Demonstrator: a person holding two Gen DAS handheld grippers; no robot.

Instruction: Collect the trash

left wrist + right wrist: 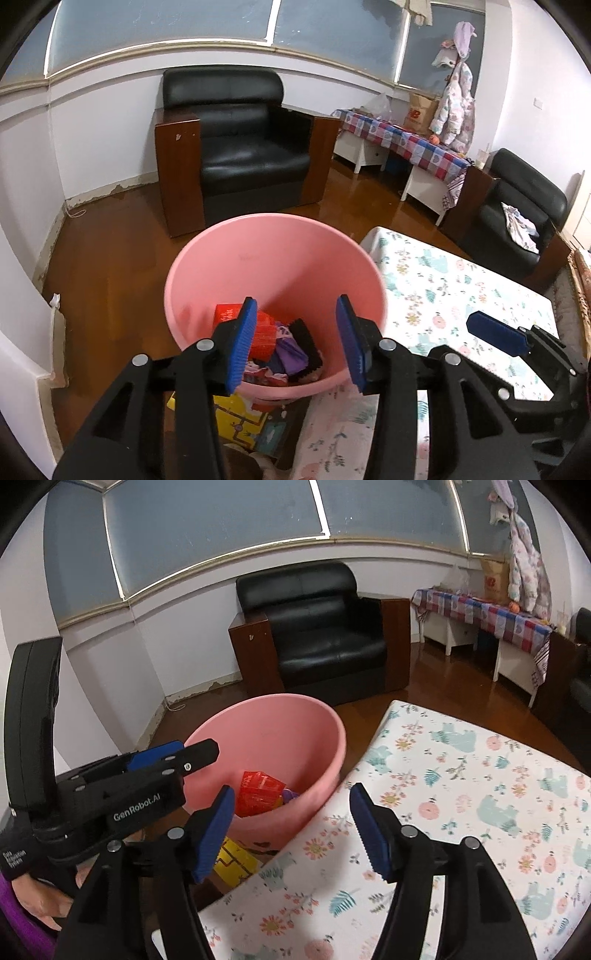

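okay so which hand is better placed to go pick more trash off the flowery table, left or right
Right, probably. The right gripper hangs open over the floral tablecloth, while the left gripper, also open, is over the pink bucket. No trash shows on the visible cloth, though.

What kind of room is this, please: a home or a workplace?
Most likely a living room in a home. A black armchair stands against the wall, a child's jacket hangs above a side table with a checked cloth, and a pink bucket holding wrappers stands beside a table with a floral cloth.
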